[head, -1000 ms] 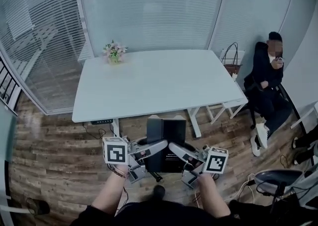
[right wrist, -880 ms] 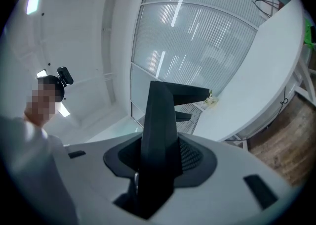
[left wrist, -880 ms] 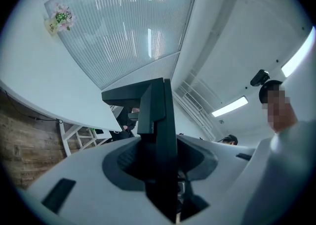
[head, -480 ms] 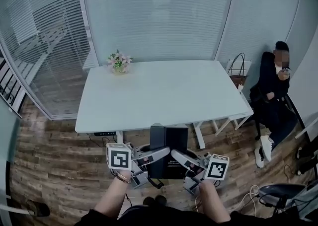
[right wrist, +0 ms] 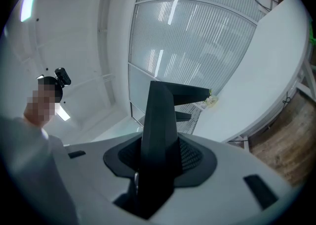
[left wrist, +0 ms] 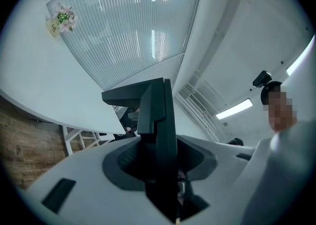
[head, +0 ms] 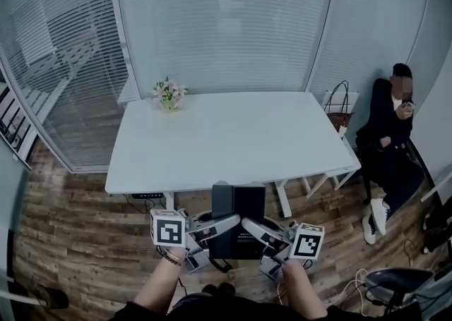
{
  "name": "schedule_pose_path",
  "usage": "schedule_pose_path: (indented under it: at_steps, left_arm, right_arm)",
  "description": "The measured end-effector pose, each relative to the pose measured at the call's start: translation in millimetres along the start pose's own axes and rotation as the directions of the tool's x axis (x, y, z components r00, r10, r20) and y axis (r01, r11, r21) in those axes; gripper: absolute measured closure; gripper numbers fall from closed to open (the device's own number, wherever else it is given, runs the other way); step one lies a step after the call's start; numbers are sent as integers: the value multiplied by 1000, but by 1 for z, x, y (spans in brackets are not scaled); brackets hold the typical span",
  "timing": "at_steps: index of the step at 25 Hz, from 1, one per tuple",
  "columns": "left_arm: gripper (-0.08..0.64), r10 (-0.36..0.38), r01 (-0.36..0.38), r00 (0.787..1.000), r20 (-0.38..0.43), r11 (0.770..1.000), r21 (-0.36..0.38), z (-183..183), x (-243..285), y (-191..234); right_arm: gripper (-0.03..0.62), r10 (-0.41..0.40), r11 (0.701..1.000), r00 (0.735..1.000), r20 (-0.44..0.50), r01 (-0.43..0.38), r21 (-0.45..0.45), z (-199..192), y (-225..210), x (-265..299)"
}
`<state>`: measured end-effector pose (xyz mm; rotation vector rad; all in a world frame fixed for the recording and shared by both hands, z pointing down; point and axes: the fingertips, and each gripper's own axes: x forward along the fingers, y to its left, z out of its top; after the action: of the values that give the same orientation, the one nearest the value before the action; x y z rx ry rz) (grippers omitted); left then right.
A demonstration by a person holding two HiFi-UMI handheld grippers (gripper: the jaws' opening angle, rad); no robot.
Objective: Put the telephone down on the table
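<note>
A black telephone [head: 238, 219] is held upright in the air, just short of the near edge of the white table [head: 226, 136]. My left gripper [head: 227, 223] is shut on its left side and my right gripper [head: 249, 225] on its right side. In the left gripper view the telephone [left wrist: 158, 120] stands as a dark slab between the jaws of the left gripper [left wrist: 159, 169], with the table [left wrist: 39, 80] beyond. The right gripper view shows the telephone [right wrist: 159, 125] clamped in the right gripper [right wrist: 155, 167], with the table [right wrist: 256, 80] at the right.
A small pot of flowers [head: 168, 94] stands at the table's far left corner. A person [head: 388, 136] sits at the right by the wall, with a bag [head: 340, 109] on a white chair nearby. Glass walls with blinds close the back and left. Cables lie on the wooden floor.
Both grippers have carried the telephone a little forward toward the table, and the head view has tilted up. Neither grip has changed.
</note>
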<state>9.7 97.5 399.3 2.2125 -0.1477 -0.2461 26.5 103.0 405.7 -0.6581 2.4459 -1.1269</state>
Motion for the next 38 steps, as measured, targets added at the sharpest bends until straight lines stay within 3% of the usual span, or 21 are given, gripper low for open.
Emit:
schedule_pose_path:
  at_steps: [9, 19, 26, 38]
  left_arm:
    - [373, 20, -19, 1000, 20, 1000, -15, -2, 10, 6]
    - [371, 10, -10, 1000, -8, 1000, -5, 28, 32, 37]
    - [373, -3, 3, 1000, -21, 1000, 3, 70, 47, 72]
    - [373, -13, 13, 999, -35, 1000, -2, 172, 73, 135]
  right_arm:
    - [426, 6, 1000, 1000, -24, -6, 16, 3, -10, -7]
    - [426, -1, 1000, 1000, 8, 1, 10, 36, -42, 6]
    - [426, -2, 1000, 1000, 20, 2, 2, 72, -78, 34]
    - [426, -9, 1000, 999, 40, 9, 7, 154, -137, 103]
